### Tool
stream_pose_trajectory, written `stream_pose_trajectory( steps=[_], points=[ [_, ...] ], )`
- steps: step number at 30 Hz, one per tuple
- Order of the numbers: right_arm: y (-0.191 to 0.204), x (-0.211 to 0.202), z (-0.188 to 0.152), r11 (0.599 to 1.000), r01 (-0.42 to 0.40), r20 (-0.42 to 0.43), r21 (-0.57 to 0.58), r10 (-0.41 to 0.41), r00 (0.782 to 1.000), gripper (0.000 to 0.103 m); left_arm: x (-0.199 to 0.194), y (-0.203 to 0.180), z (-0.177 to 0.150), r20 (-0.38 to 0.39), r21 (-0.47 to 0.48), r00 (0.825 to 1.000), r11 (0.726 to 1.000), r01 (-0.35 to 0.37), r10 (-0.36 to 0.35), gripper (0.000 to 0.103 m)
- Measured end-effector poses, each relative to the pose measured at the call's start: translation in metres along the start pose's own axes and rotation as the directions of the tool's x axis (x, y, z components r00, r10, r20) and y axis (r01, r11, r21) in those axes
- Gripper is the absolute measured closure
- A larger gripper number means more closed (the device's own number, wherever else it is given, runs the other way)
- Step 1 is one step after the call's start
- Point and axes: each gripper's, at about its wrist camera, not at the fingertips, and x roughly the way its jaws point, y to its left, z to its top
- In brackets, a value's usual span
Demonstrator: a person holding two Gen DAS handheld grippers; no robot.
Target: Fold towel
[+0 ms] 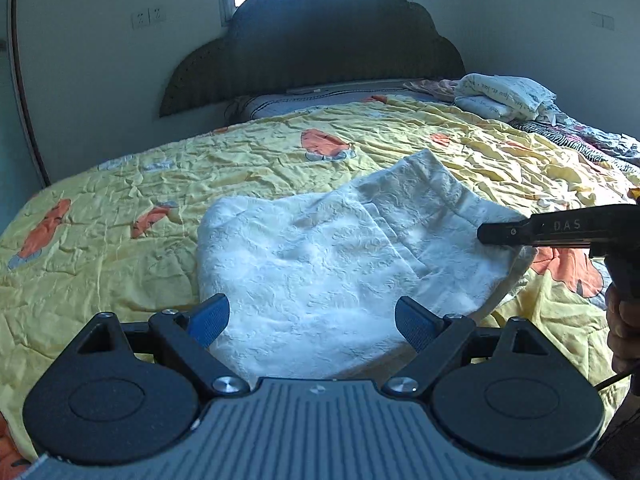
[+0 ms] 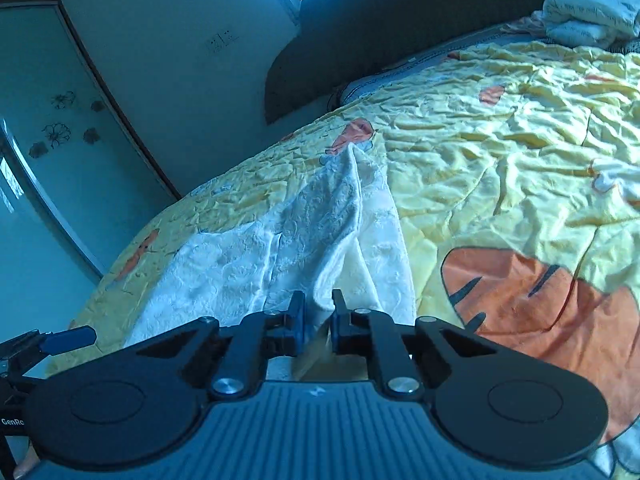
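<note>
A white textured towel lies rumpled on the yellow bedspread, partly doubled over itself. My left gripper hangs open just above the towel's near edge, its blue pads apart with nothing between them. In the left wrist view my right gripper reaches in from the right and meets the towel's right edge. In the right wrist view that right gripper is shut on a pinch of the towel, whose cloth rises in a ridge away from the jaws. The left gripper shows at the lower left.
A dark scalloped headboard stands at the far end of the bed. Folded white bedding and striped cloth are piled at the back right. A person's hand holds the right tool. A glass wardrobe door stands left of the bed.
</note>
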Motion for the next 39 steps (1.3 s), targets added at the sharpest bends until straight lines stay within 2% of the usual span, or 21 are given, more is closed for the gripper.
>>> stream_pose_trajectory(
  steps=[3, 5, 8, 11, 12, 13, 15, 17, 19, 22, 26, 28, 30, 32, 34, 35, 36, 39],
  points=[
    [0.018, -0.014, 0.013, 0.992, 0.042, 0.057, -0.120, -0.036, 0.998, 0.092, -0.003, 0.002, 0.004, 0.007, -0.024, 1.000, 1.000, 0.013, -0.013, 0.011],
    [0.022, -0.016, 0.014, 0.984, 0.070, 0.060, -0.163, -0.061, 0.996, 0.092, -0.006, 0.000, 0.004, 0.024, -0.016, 0.999, 0.999, 0.035, -0.035, 0.011],
    [0.012, -0.001, 0.001, 0.983, 0.115, 0.013, -0.144, -0.114, 0.993, 0.092, 0.001, -0.004, 0.000, -0.006, -0.002, 0.998, 0.998, 0.058, -0.058, 0.011],
    [0.000, 0.010, -0.007, 0.988, 0.122, -0.030, -0.091, -0.125, 0.992, 0.091, 0.011, -0.007, -0.005, -0.048, 0.010, 0.997, 0.999, 0.053, -0.052, 0.013],
    [-0.001, 0.008, -0.006, 0.988, 0.128, -0.029, -0.081, -0.131, 0.991, 0.087, 0.012, -0.006, -0.005, -0.055, 0.004, 0.997, 0.999, 0.050, -0.050, 0.013],
    [0.000, 0.005, -0.004, 0.985, 0.147, -0.018, -0.087, -0.149, 0.989, 0.077, 0.012, -0.005, -0.005, -0.054, -0.006, 0.997, 0.999, 0.051, -0.051, 0.012],
    [0.010, -0.008, -0.001, 0.965, 0.229, 0.063, -0.129, -0.223, 0.973, 0.071, 0.011, -0.001, -0.002, -0.044, -0.027, 0.998, 0.999, 0.045, -0.047, 0.011],
    [0.028, -0.021, 0.002, 0.941, 0.269, 0.148, -0.208, -0.241, 0.959, 0.071, 0.012, 0.001, 0.001, -0.049, -0.057, 0.998, 0.998, 0.026, -0.029, 0.011],
    [0.047, -0.024, 0.001, 0.929, 0.224, 0.148, -0.293, -0.188, 0.971, 0.071, 0.015, 0.005, 0.005, -0.065, -0.112, 0.998, 0.994, 0.014, -0.021, 0.012],
    [0.061, -0.009, -0.005, 0.926, 0.140, 0.065, -0.351, -0.125, 0.990, 0.071, 0.022, 0.011, 0.012, -0.092, -0.170, 0.996, 0.985, -0.020, 0.005, 0.012],
    [0.044, 0.017, -0.015, 0.940, 0.138, -0.043, -0.310, -0.159, 0.986, 0.071, 0.027, 0.015, 0.013, -0.128, -0.186, 0.989, 0.978, -0.093, 0.069, 0.012],
    [0.038, 0.015, -0.017, 0.954, 0.139, -0.045, -0.265, -0.157, 0.987, 0.071, 0.028, 0.016, 0.010, -0.141, -0.187, 0.987, 0.976, -0.108, 0.082, 0.012],
    [0.044, 0.005, -0.015, 0.953, 0.152, -0.012, -0.261, -0.161, 0.987, 0.070, 0.028, 0.017, 0.008, -0.143, -0.185, 0.985, 0.975, -0.124, 0.098, 0.012],
    [0.056, -0.005, -0.015, 0.935, 0.184, 0.028, -0.304, -0.185, 0.982, 0.065, 0.027, 0.017, 0.006, -0.151, -0.184, 0.982, 0.972, -0.143, 0.116, 0.012],
    [0.066, -0.014, -0.015, 0.931, 0.170, 0.040, -0.323, -0.166, 0.985, 0.047, 0.025, 0.016, 0.006, -0.158, -0.191, 0.980, 0.970, -0.148, 0.118, 0.011],
    [0.071, -0.018, -0.015, 0.931, 0.155, 0.042, -0.330, -0.150, 0.988, 0.042, 0.023, 0.015, 0.005, -0.162, -0.195, 0.979, 0.969, -0.152, 0.121, 0.011],
    [0.076, -0.023, -0.017, 0.930, 0.144, 0.044, -0.338, -0.137, 0.990, 0.039, 0.022, 0.014, 0.004, -0.165, -0.199, 0.979, 0.968, -0.153, 0.121, 0.011],
    [0.092, -0.032, -0.023, 0.917, 0.104, 0.023, -0.384, -0.103, 0.994, 0.039, 0.016, 0.012, 0.001, -0.172, -0.198, 0.978, 0.968, -0.154, 0.121, 0.011]
  ],
)
